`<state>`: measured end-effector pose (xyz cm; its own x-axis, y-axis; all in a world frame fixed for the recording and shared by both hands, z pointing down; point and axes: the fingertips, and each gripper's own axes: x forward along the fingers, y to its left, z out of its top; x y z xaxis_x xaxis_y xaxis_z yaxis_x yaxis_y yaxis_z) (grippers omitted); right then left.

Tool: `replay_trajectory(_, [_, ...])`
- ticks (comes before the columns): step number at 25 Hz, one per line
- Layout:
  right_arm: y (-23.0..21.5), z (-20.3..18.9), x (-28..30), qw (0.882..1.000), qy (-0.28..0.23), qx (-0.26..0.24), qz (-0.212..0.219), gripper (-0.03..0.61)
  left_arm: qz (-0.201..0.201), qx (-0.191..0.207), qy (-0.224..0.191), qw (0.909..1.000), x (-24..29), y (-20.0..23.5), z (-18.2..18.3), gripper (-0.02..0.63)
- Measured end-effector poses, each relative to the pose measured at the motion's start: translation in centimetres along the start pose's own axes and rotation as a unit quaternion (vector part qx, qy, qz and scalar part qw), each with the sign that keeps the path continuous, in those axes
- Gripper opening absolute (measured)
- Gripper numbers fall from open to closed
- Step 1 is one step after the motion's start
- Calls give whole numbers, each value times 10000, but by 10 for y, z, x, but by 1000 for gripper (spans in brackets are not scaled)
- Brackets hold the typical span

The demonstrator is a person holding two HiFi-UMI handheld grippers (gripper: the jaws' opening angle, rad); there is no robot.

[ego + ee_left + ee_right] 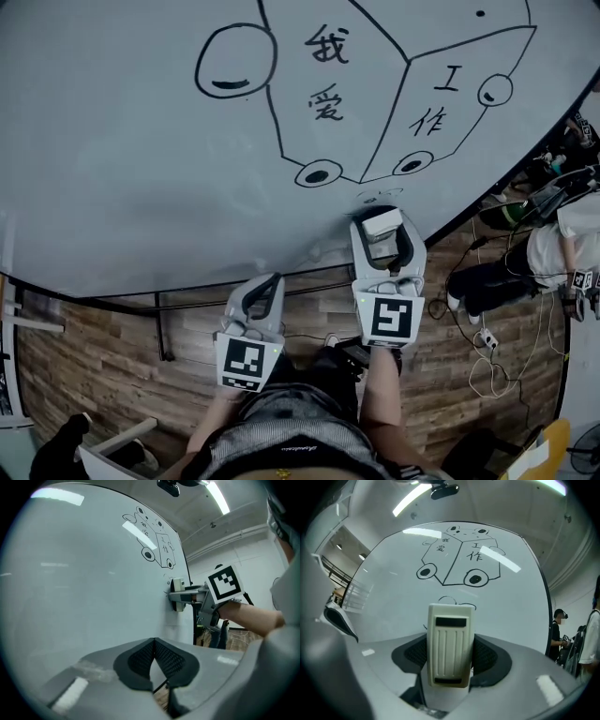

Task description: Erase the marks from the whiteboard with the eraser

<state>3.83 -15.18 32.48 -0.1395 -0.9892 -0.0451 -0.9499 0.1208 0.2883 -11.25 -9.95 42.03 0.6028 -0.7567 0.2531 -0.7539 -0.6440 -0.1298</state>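
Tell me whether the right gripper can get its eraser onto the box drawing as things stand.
Probably yes. The right gripper is shut on the eraser, which sits at the whiteboard just below the drawing, and nothing stands between them. The left gripper is lower, clear of the path.

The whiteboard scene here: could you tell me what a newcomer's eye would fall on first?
First the big black drawing, a boxy cartoon with handwritten characters, upper right on the whiteboard in the head view. Next the cream eraser clamped in the right gripper, just below that drawing. The left gripper, shut and empty, sits lower left of it.
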Motion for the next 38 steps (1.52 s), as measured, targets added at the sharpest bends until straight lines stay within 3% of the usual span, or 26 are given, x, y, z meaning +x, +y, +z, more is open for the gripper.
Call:
replay_trajectory(6, [-11, 34, -5, 9983, -555, -104, 174, 258, -176, 19, 7, 9998, 12, -15, 3, 5])
replay_trajectory(15, [12, -24, 0, 9984, 237, -484, 153, 256, -121, 25, 1, 9999, 21, -18, 4, 5])
replay_trajectory(24, [3, 21, -10, 9992, -168, -215, 298, 259, -317, -95, -58, 9994, 38, -39, 10, 5])
replay_trajectory(30, [13, 43, 2, 9965, -191, -800, 144, 258, -108, -175, -14, 9998, 36, -34, 7, 5])
replay_trajectory(33, [23, 29, 3, 9972, -191, -713, 143, 255, 68, -229, 45, 9997, 30, -23, 1, 5])
replay_trajectory(38, [39, -7, 3, 9941, 146, -1057, 213, 256, 303, -320, 103, 9990, 21, -8, -7, 5])
